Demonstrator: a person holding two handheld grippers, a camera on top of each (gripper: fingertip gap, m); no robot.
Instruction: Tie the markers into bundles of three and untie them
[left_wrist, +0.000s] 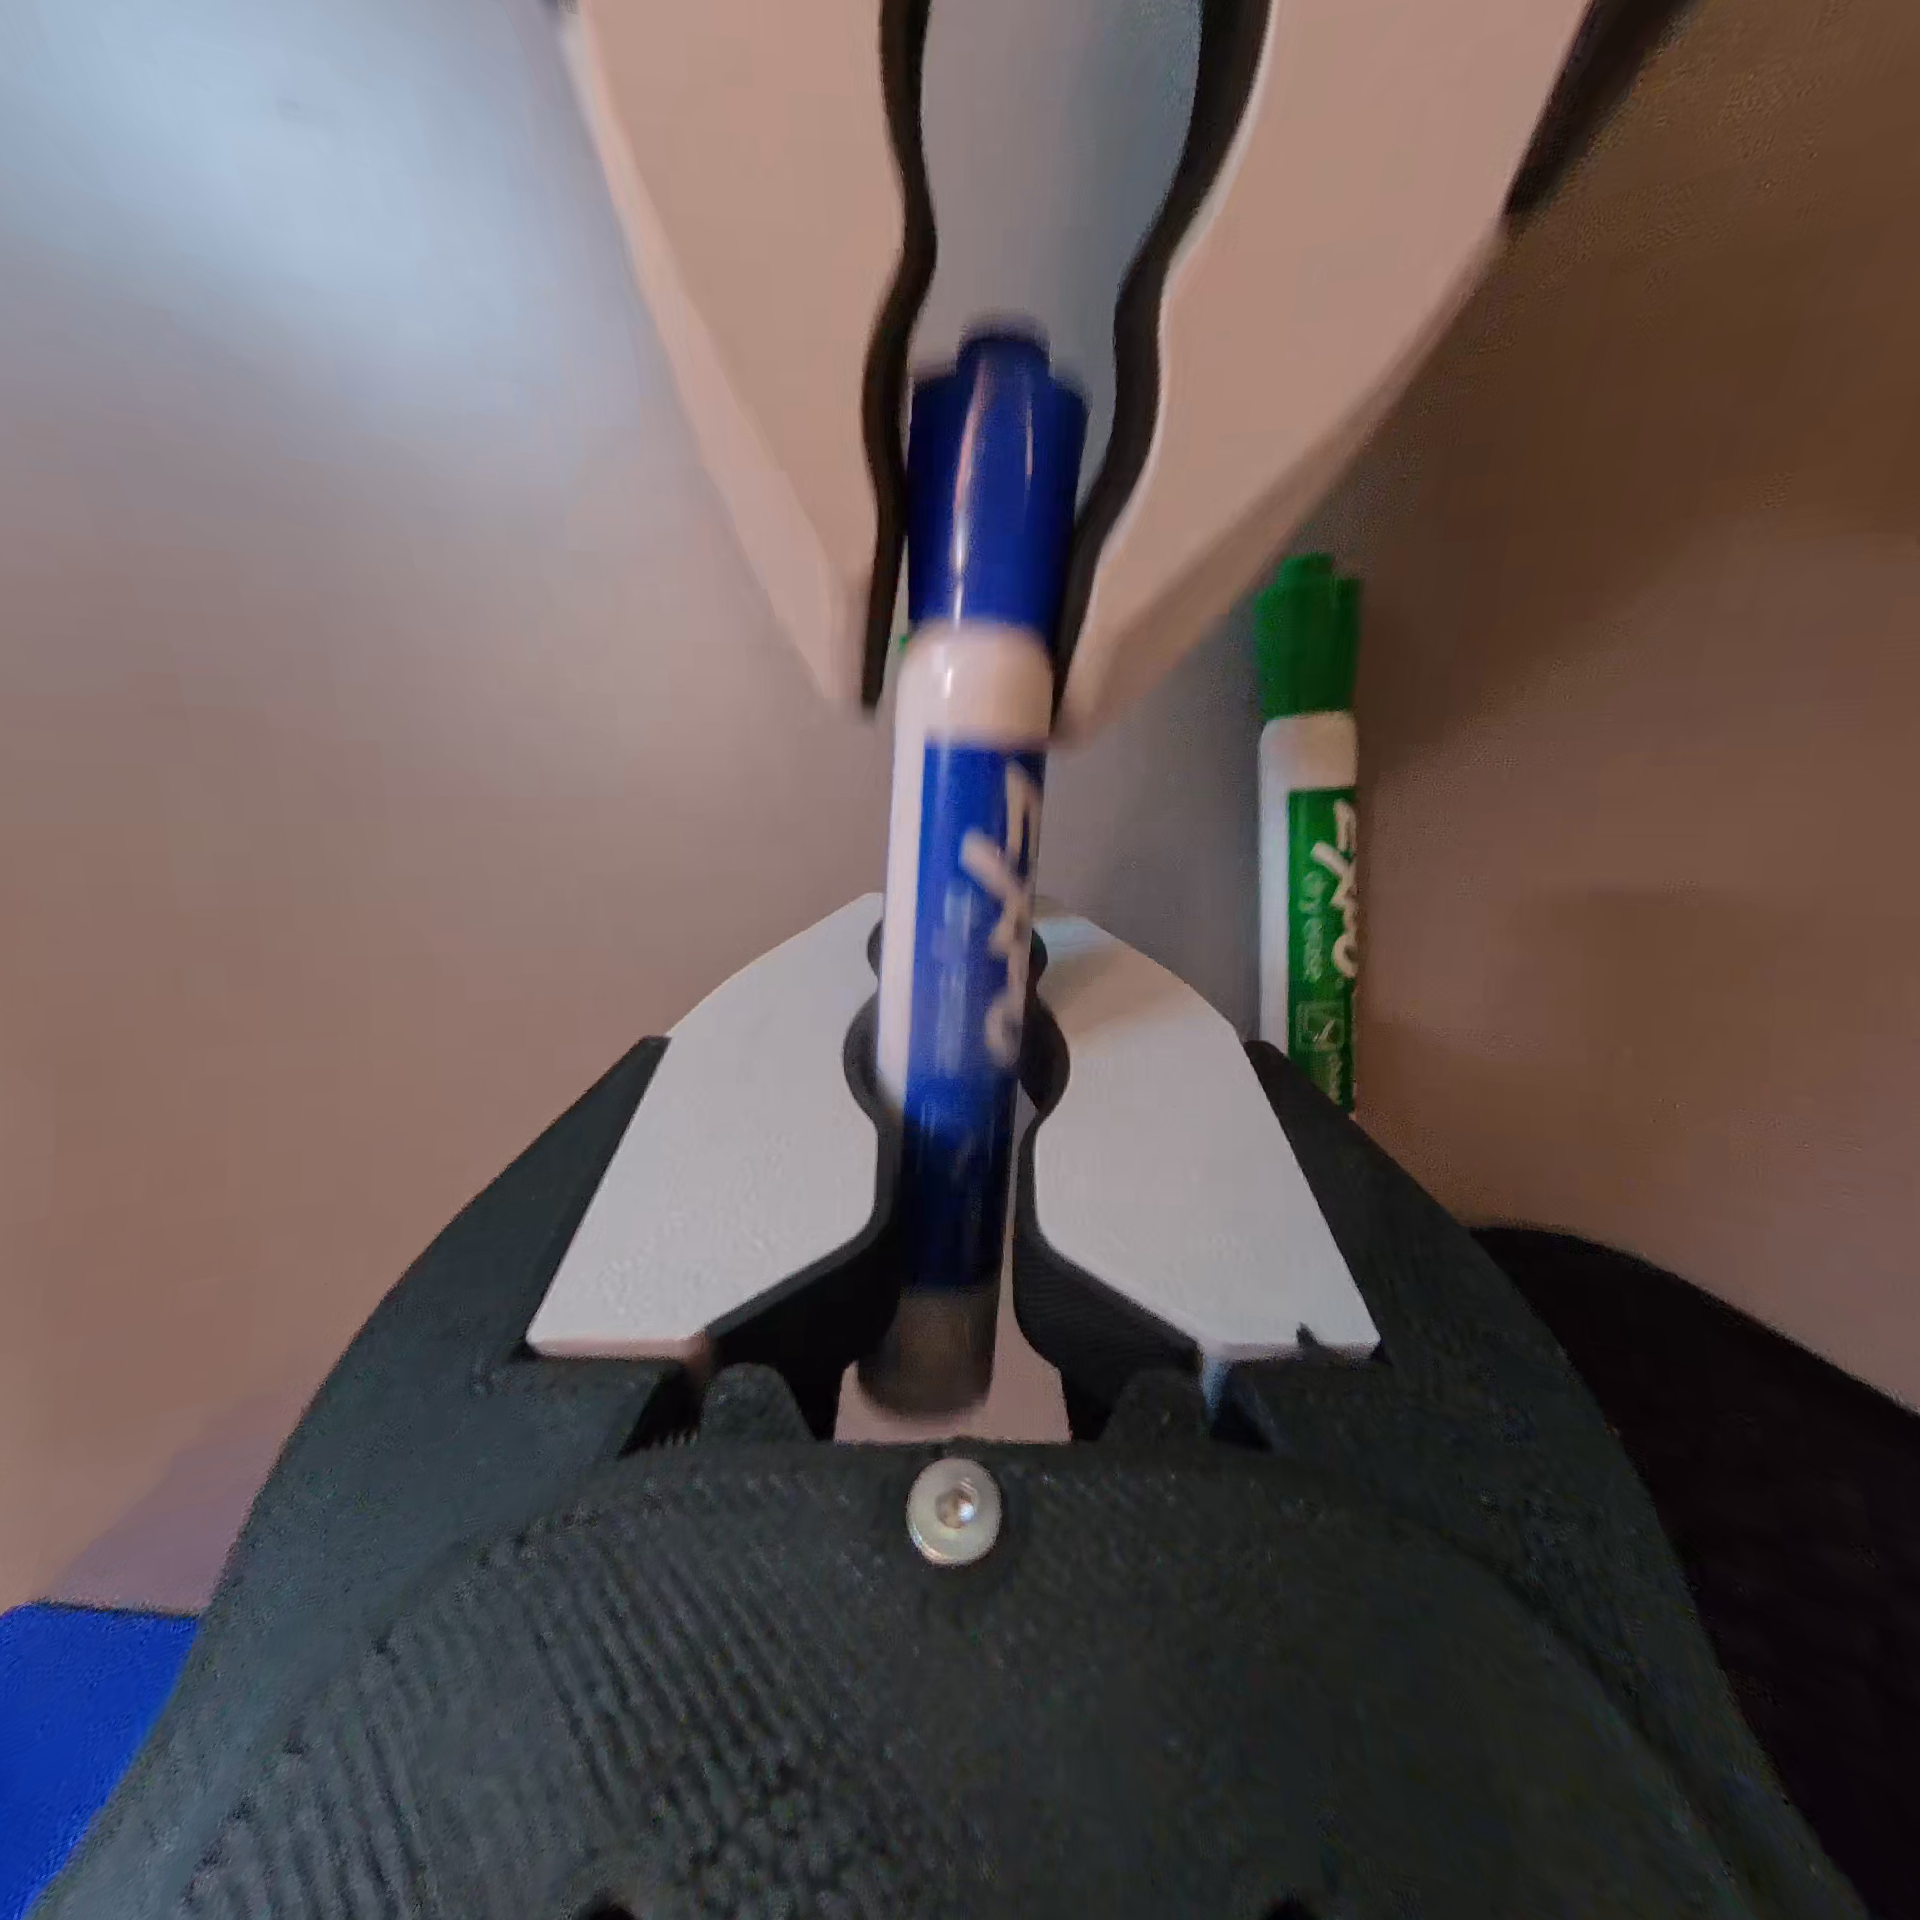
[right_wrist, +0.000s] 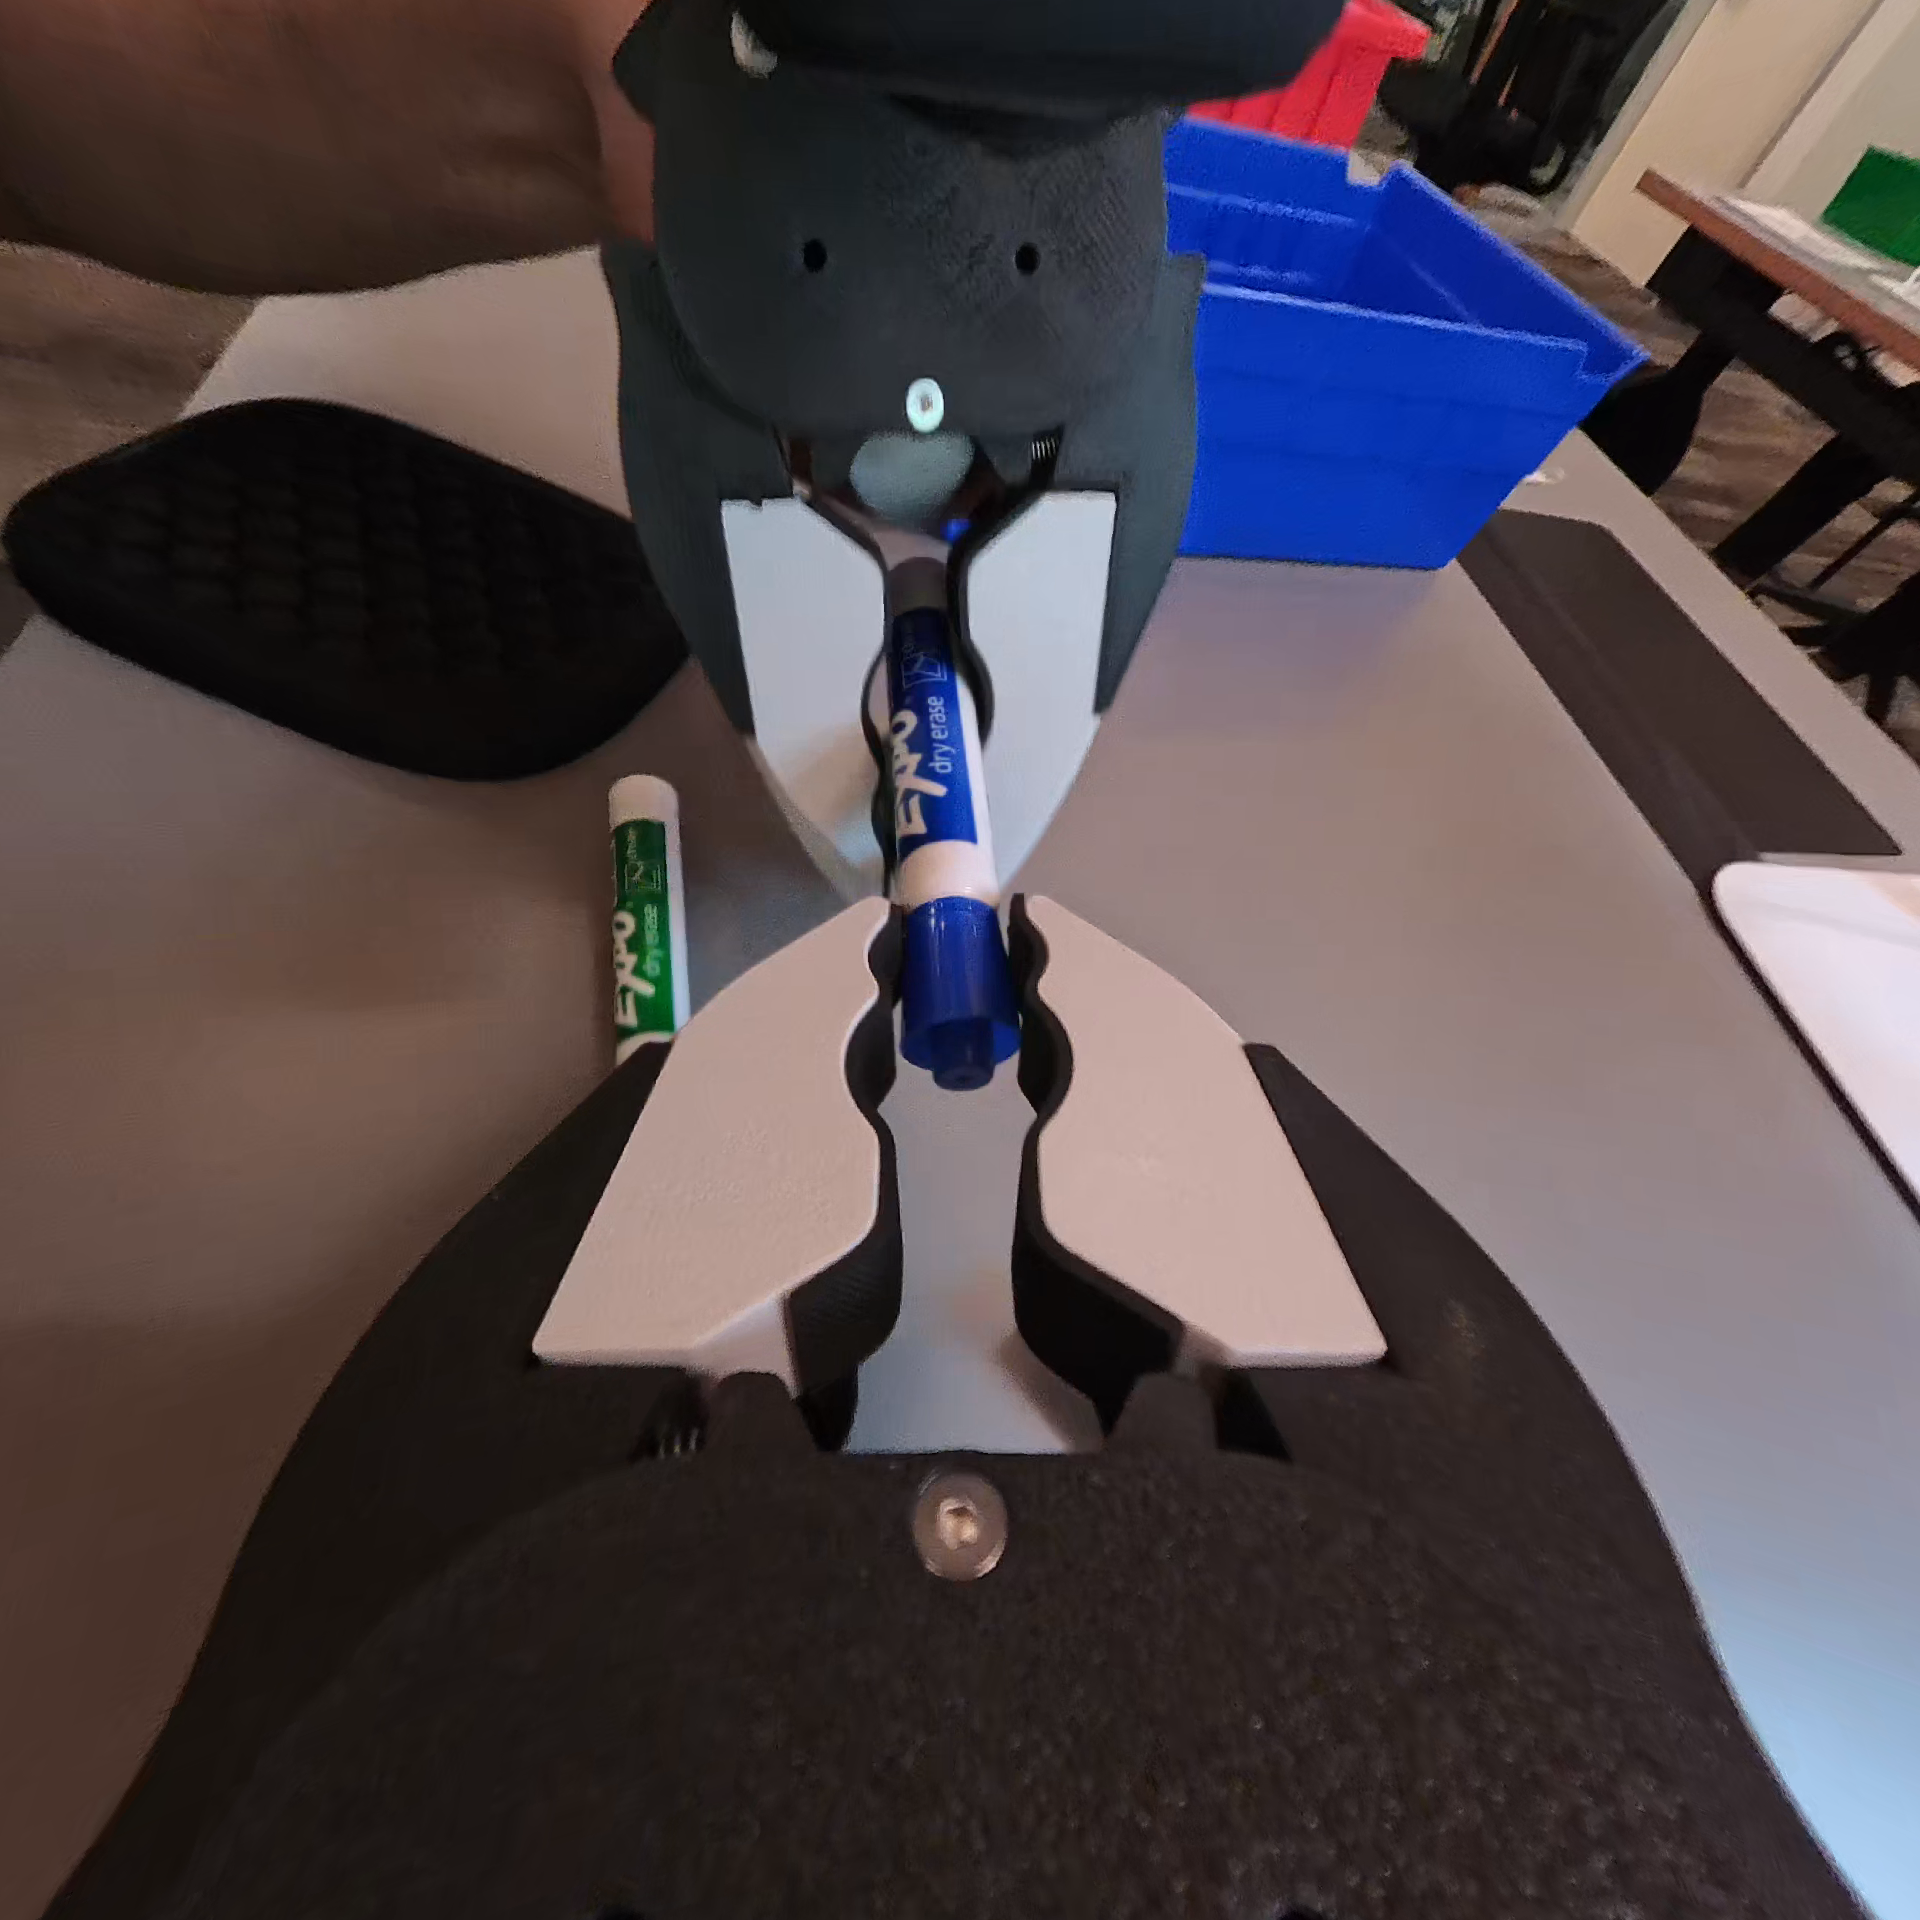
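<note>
Markers are what I'm working with: my left hand-held gripper (left_wrist: 961, 935) is clenched on the barrel of the blue marker (left_wrist: 961, 904), which runs straight forward between its white fingers (left_wrist: 769, 1122) with the grey butt end back near the gripper body. From my right wrist view the same blue marker (right_wrist: 940, 800) spans the gap between the two tools, held above the grey worktop (right_wrist: 1403, 935). My right hand-held gripper (right_wrist: 951, 914) has its tips around the blue cap; the cap looks pinched near the tips, but a sliver of gap shows on the right side and the left view is blurred there, so I cannot tell whether it is truly clamped. The left hand-held gripper (right_wrist: 914, 883) faces me, tips nearly meeting mine. A green marker (right_wrist: 644, 914) lies flat on the worktop just beside my right gripper's left finger; in the left view that green marker (left_wrist: 1311, 831) sits off to the right. A black mesh pad (right_wrist: 332, 592) lies farther left, and a blue bin (right_wrist: 1371, 416) stands behind.
</note>
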